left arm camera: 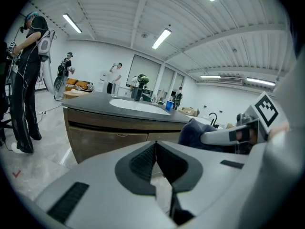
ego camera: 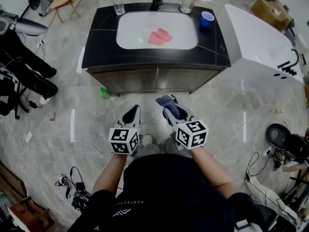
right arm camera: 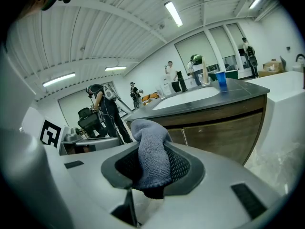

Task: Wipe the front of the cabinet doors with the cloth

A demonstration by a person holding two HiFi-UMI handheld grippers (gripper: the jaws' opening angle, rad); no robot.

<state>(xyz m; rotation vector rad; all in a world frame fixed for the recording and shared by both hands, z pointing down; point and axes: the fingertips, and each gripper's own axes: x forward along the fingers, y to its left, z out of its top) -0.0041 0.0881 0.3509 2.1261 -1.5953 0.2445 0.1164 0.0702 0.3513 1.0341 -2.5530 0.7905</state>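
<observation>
Cloth: The gray-blue cloth (right arm camera: 151,149) is in the middle of the head view, just below the cabinet. A soft lump sticks out past the jaw tips, so that part can rub first.
Right gripper: The right gripper (ego camera: 169,108) is squeezed tight on the cloth so it does not drop. It points at the cabinet but does not touch it.
Left gripper: The left gripper (ego camera: 132,114) has its jaws pressed together with nothing in them. It sits just left of the right one, I think to keep out of the way.
Cabinet doors: The two brown cabinet doors (ego camera: 157,79) are in the upper middle, under the black top (ego camera: 99,42). I think no wiping has begun.
Blue cup: The blue cup (ego camera: 206,18) stands on the top, upper right.
</observation>
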